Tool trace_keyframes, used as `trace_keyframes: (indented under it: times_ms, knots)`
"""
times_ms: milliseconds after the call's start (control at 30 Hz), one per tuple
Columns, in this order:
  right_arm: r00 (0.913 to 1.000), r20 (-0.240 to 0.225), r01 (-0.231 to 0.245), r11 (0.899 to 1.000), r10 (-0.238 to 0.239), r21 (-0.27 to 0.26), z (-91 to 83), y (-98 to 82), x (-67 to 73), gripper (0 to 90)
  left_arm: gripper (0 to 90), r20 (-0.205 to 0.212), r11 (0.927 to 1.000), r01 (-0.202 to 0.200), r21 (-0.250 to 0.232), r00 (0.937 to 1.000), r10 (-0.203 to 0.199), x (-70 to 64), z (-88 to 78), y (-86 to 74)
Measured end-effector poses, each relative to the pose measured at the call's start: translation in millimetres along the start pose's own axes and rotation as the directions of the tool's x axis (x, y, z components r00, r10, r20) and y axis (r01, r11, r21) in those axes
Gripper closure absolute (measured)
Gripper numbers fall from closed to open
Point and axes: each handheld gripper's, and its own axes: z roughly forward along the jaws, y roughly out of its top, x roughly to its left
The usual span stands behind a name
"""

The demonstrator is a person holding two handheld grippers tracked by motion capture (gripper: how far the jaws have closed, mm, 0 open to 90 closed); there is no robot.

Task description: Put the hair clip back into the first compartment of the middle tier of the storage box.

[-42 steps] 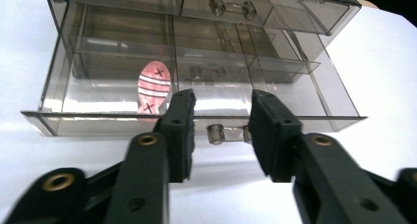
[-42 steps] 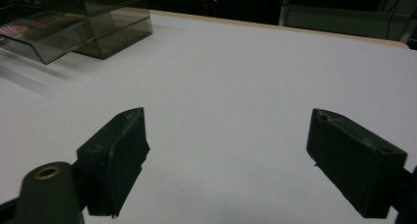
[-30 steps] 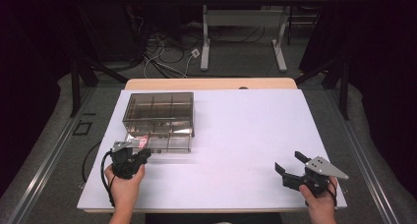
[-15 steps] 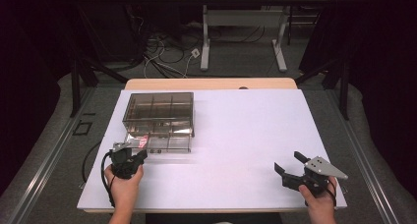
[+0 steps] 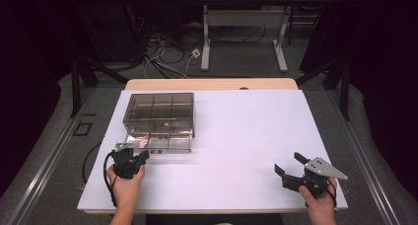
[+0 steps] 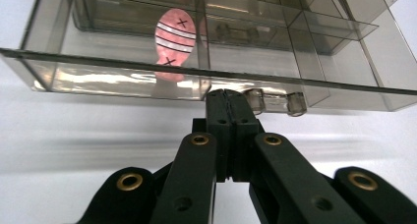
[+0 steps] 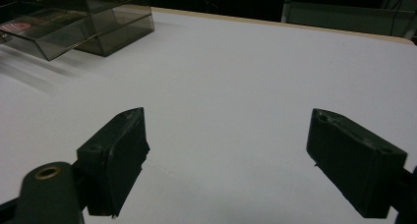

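left gripper (image 6: pixel 227 94) jaws have just closed at the drawer (image 6: pixel 147 81) front

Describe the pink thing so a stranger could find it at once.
On the white table, look to the left half for the smoky clear box with its drawer pulled out toward the left gripper. In that drawer lies the pink piece, the one coloured item, marked with white stripes and black crosses.
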Motion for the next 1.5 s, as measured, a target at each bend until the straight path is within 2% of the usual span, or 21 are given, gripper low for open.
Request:
trace_keyframes:
  times_ms: [333,600,1333,1367,1500]
  knots:
    - [1.0,-0.002,-0.002,1.0,0.002,0.0,0.4,-0.2,0.9,14.9,90.0,-0.011,0.9999,-0.007,-0.012,0.9999,0.007,-5.1,4.5,1.1]
    - [1.0,0.001,-0.006,1.0,0.006,0.005,0.7,-0.7,0.3,14.9,90.0,-0.002,0.9998,-0.005,-0.017,1.0,0.005,-5.9,6.2,4.7]
    - [1.0,-0.001,-0.004,1.0,0.004,0.01,1.5,-1.1,0.7,14.9,90.0,0.024,0.9982,0.059,-0.009,0.998,-0.059,2.7,11.7,13.1]
    - [1.0,-0.001,-0.002,1.0,0.002,0.01,1.5,-1.1,0.7,14.9,90.0,0.03,0.9982,0.061,0.003,0.9977,-0.061,3.4,11.1,13.6]
    - [1.0,0.001,-0.004,1.0,0.004,0.011,1.7,-1.1,0.7,14.9,90.0,0.028,0.9974,0.071,-0.013,0.9971,-0.071,3.5,13.1,14.2]
